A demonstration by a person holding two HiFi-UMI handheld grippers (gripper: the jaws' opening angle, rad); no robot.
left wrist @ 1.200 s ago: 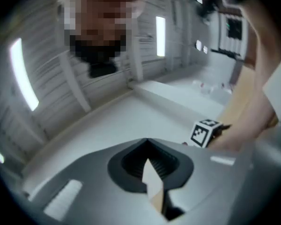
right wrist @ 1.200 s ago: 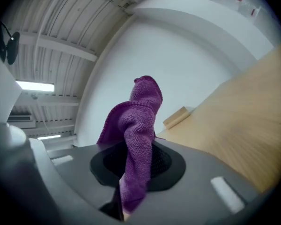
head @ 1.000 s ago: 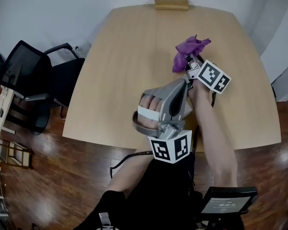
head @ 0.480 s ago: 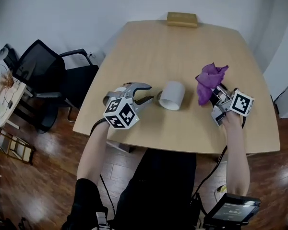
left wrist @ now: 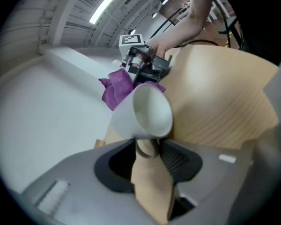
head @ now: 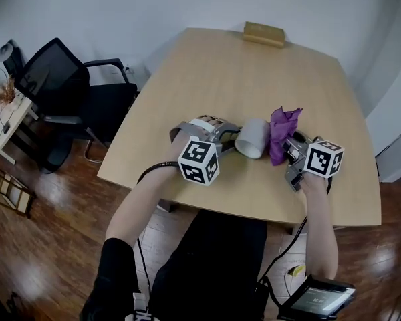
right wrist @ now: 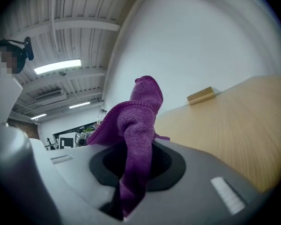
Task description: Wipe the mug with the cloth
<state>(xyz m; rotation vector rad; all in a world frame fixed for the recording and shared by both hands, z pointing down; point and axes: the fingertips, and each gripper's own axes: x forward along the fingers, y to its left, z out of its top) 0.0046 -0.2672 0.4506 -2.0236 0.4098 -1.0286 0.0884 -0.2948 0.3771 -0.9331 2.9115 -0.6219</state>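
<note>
Left gripper [head: 230, 134] has closed in on the white mug [head: 252, 139] since half a second ago. Its fingers are opening, released, with the mug's handle [left wrist: 147, 149] between them. Mug lies on its side on the tabletop [head: 254, 65], just ahead of those fingers. Right gripper [head: 289, 149] – fingers clenched on the purple cloth [head: 279, 134], just beside the mug.

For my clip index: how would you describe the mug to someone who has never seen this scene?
On the light wooden table, look near its front edge, between the two handheld grippers. The mug is there, its handle between the opening fingers of the left gripper, with the purple cloth held by the right gripper beside it. It is the only plain white, cup-shaped thing there.
</note>
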